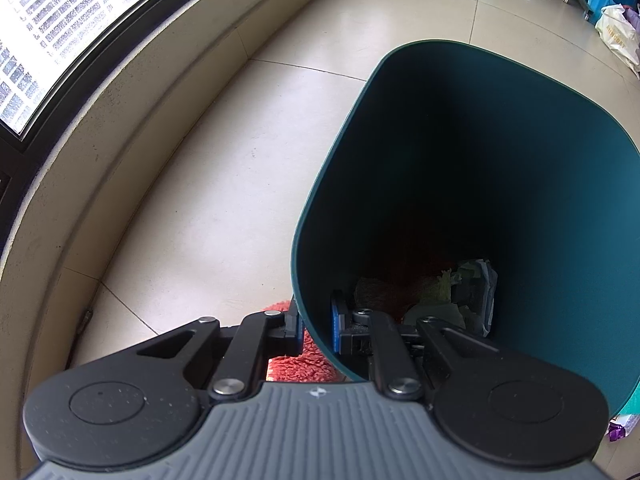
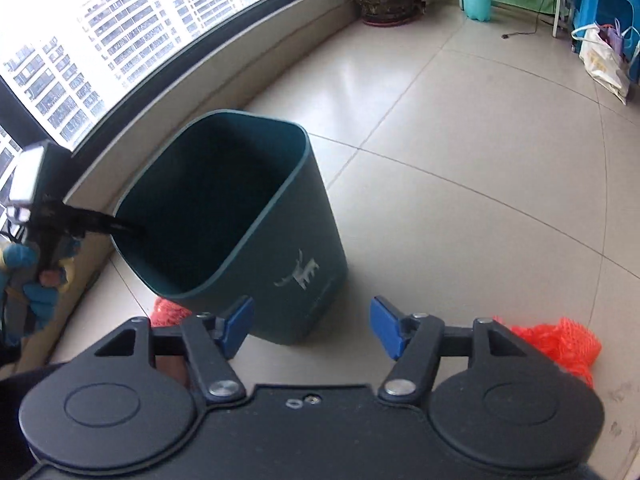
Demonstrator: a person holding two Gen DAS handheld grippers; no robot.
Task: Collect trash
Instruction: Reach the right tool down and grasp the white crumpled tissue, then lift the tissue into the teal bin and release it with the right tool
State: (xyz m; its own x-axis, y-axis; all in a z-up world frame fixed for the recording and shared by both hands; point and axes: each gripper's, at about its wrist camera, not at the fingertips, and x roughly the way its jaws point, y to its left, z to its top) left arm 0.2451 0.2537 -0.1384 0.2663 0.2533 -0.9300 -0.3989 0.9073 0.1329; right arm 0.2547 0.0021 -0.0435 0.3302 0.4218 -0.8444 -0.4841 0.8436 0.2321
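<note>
The right gripper (image 2: pixel 310 326) stands with its jaws spread wide and nothing between them, while the left gripper (image 1: pixel 316 330) is pinched closed on the near wall of the teal trash bin (image 2: pixel 280 240), one finger inside, one outside. The next piece of trash, a red-orange foam net (image 2: pixel 560 340), lies on the tiled floor (image 2: pixel 460 200) just right of the right gripper's right finger, so the right hand is nearer. A second net (image 2: pixel 168 312) lies at the bin's foot, left.
</note>
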